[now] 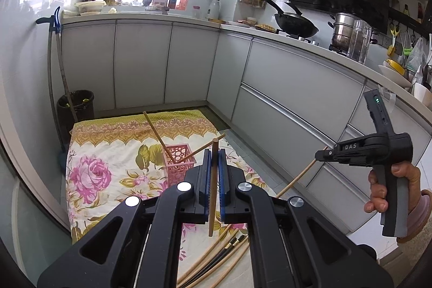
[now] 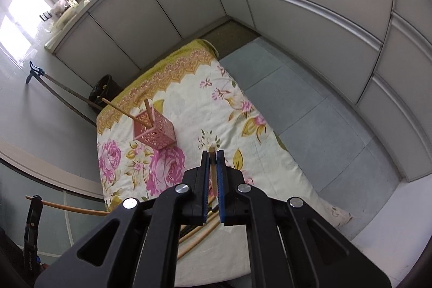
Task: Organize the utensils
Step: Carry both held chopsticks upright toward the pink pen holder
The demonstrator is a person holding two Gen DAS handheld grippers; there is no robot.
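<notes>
Because each of your grippers is clamped on a single chopstick, you are set up to feed the sticks one at a time into the pink holder [image 1: 178,162] rather than scooping the loose pile. Your left gripper [image 1: 213,153] has its blue pads closed right down on a wooden chopstick [image 1: 213,188], which runs nearly straight up and down through the jaws: its rounded top stands just above the fingertips and its lower end hangs out below them. Held that way, the long axis is already close to the holder's own, so I judge a short carry forward and a drop would seat it.

Your right gripper [image 2: 213,153] is likewise shut tight on a chopstick [image 2: 213,166], but this one lies along the fingers, its blunt end just past the tips and pointing ahead toward the floral cloth [image 2: 189,88]. You would probably need to tip it before it goes in.

Ahead of both sets of jaws and a little left, the holder stands upright on the cloth with two sticks already leaning in it, splayed apart. The remaining chopsticks [image 1: 232,250] lie beneath and behind the jaws.
</notes>
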